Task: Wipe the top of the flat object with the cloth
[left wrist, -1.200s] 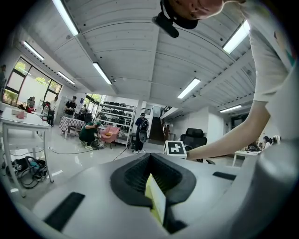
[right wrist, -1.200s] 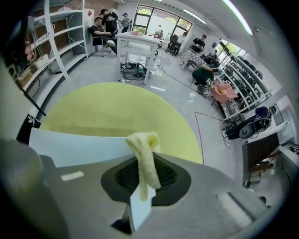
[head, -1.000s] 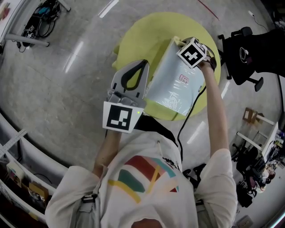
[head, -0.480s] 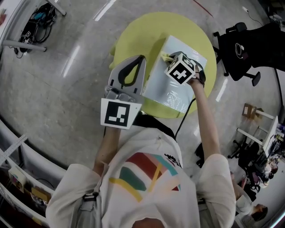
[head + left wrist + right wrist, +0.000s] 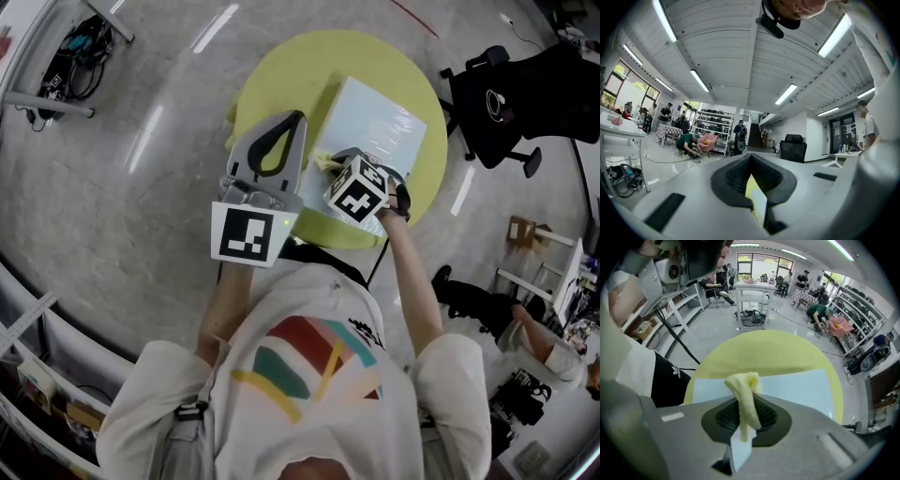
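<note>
A pale blue flat object point(image 5: 375, 127) lies on a round yellow table point(image 5: 281, 66). My right gripper point(image 5: 336, 169) is over the flat object's near-left part, shut on a folded yellow cloth point(image 5: 323, 161). In the right gripper view the cloth point(image 5: 746, 399) sticks out from between the jaws of that gripper point(image 5: 746, 404), above the flat object point(image 5: 797, 383) and the table point(image 5: 764, 350). My left gripper point(image 5: 281, 131) is shut beside the flat object's left edge, not on it. In the left gripper view that gripper point(image 5: 752, 176) points up towards the ceiling, with nothing between its jaws.
A black office chair point(image 5: 506, 94) stands right of the table. Cables and a stand point(image 5: 70, 56) lie on the floor at the upper left. A person point(image 5: 525, 319) sits at the lower right. A white table point(image 5: 754, 291) stands beyond the yellow one.
My right gripper has dragged the cloth from the flat object's far right corner across to its near left part. The left gripper has hardly moved.
</note>
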Available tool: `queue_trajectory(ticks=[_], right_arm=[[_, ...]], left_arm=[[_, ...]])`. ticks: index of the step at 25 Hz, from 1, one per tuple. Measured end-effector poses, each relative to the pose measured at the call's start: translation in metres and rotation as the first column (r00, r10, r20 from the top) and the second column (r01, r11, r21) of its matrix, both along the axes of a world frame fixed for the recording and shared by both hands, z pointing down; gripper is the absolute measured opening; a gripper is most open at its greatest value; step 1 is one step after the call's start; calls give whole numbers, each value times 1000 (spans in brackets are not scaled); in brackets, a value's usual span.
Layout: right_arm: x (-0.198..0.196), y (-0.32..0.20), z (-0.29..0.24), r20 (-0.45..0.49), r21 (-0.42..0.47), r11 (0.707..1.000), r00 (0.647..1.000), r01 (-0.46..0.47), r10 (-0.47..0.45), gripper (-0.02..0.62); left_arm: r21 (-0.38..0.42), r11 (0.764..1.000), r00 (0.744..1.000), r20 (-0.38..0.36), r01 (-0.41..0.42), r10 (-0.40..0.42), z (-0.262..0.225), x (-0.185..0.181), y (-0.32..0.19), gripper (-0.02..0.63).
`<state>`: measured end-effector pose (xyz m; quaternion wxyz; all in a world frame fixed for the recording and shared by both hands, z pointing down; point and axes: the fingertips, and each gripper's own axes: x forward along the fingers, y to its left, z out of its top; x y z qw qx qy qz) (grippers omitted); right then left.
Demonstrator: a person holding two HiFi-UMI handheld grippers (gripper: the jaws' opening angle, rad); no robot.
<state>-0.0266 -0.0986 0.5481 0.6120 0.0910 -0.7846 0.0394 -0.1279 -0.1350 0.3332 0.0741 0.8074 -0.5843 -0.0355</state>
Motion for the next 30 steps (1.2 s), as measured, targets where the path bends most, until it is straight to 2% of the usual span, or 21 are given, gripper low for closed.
queue_trajectory(ticks=[17,30], right_arm=[[-15,97,1,14,-131,981,990,142,-141,26],[-17,113,0,28,-163,975,989,151,-148,26]], left_arm=[[2,1000,1000,6,1,-1,-4,-5,3,14],[-1,1000,1000,11,5,-5,-3,-7,7,14]])
